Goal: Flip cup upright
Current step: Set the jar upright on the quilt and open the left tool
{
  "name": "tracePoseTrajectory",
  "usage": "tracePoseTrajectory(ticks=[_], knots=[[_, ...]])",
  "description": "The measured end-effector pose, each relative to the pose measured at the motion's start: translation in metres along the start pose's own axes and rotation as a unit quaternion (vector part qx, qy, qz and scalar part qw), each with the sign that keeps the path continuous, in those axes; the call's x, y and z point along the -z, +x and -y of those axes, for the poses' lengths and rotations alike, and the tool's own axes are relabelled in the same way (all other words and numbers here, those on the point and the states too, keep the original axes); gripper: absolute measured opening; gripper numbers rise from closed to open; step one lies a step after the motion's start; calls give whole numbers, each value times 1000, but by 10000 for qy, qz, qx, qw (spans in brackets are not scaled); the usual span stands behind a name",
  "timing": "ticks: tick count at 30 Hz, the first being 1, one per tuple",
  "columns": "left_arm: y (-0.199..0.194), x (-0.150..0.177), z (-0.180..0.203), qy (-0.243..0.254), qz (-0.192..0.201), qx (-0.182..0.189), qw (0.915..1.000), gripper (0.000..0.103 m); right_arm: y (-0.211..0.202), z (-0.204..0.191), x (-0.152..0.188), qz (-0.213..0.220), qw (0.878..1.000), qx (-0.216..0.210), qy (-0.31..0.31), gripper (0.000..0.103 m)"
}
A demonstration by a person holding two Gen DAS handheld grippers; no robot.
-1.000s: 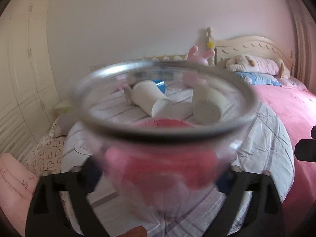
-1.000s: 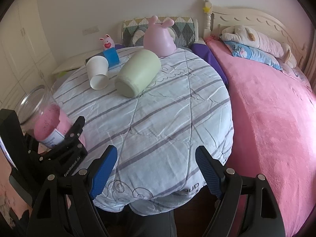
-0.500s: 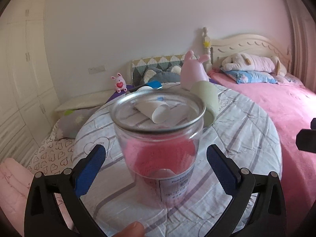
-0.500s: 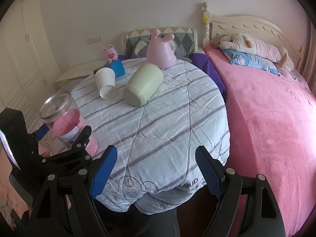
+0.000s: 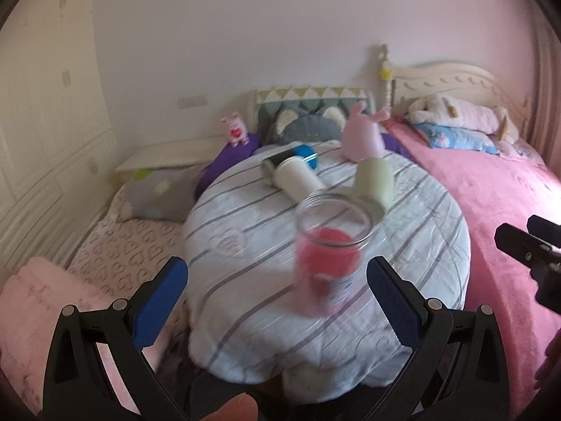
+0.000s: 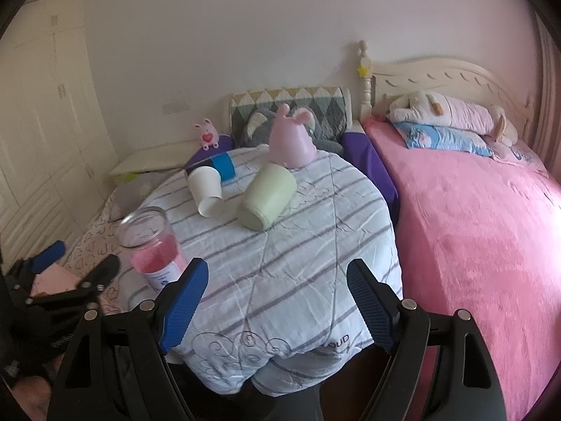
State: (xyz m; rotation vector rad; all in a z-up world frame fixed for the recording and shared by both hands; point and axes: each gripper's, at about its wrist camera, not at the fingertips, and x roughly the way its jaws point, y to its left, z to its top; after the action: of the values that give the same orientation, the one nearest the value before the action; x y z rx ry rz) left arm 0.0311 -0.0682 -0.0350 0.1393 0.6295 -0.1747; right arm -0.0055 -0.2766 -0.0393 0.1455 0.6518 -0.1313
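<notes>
A clear glass jar [image 5: 329,252] with pink filling stands upright near the left front edge of the round table [image 6: 280,252]; it also shows in the right wrist view [image 6: 152,245]. My left gripper [image 5: 277,301] is open and empty, a little back from the jar. A white paper cup [image 6: 206,191] and a pale green cup [image 6: 268,196] lie on their sides further back; both also show in the left wrist view, the white cup [image 5: 298,179] and the green cup [image 5: 373,182]. My right gripper [image 6: 277,305] is open and empty above the table's front edge.
A blue-wrapped object [image 6: 221,166] and a pink rabbit toy [image 6: 292,140] sit at the table's far side. A pink bed [image 6: 473,228] with plush toys lies to the right. A low mattress [image 5: 122,245] and white wardrobe [image 5: 45,122] lie to the left.
My left gripper has let go of the jar, opened and pulled back from it. The jar now stands on the table. The right gripper has drawn back slightly.
</notes>
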Motion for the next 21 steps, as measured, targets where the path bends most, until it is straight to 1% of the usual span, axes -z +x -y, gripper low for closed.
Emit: tracePoseTrajectory(ticks=[3,6,11,14,21], knots=[[-9,4,-16,-170,-311,-27,9994,103,-3,-10,4,8,9999,-80,-98,83],[-17,8,-28,-280,-514,-141,9982,103,-3,-21,10,-30,9996,-198,-196,83],[-30,17,-41,-344,-656,-350,9966,103,-5,-39,22,-84,9988,-348,-343,83],[-37,21,-43,-316,-693,-489,9959,103,-7,-47,25,-96,9982,-421,-415,83],[-44,25,-41,-365,-776,-476,9952,103,-15,-54,27,-19,9976,-452,-532,83]])
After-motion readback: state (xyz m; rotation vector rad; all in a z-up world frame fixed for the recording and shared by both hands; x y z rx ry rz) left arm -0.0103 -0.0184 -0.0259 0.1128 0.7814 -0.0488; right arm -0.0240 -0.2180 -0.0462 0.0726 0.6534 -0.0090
